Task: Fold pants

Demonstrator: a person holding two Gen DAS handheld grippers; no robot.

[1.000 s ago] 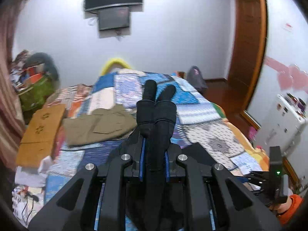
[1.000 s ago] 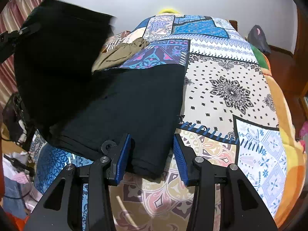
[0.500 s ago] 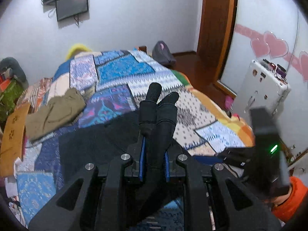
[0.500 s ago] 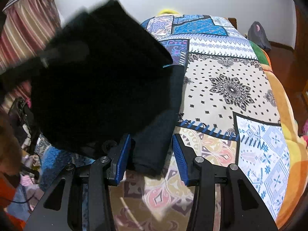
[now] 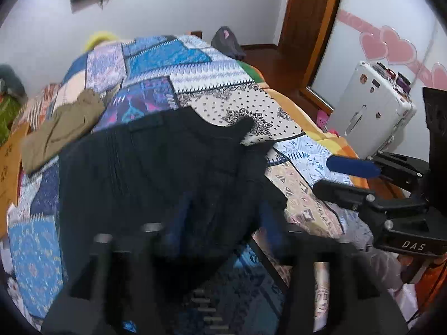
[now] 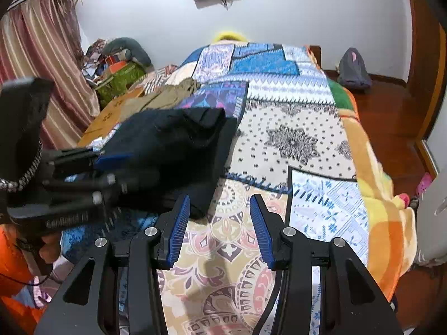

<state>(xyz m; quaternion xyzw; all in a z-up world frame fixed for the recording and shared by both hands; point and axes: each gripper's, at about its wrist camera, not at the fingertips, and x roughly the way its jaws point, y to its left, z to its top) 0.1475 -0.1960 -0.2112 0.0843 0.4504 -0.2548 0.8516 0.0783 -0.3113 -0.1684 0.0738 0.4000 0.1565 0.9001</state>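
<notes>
While the left gripper had just been opening over them and the right gripper hung spread and empty, the black pants lay folded, rumpled, on the patchwork bedspread.

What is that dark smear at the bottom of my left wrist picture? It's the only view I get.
Observer: That's your own left claw, blurred. The right wrist view shows it sharp: its jaws have just been opening, with the black pants between them.
Operator: Who holds it?
Observer: A hand with an orange sleeve grips its handle.
Operator: Anything beyond my left edge?
Observer: A striped curtain hangs beside the bed.
</notes>
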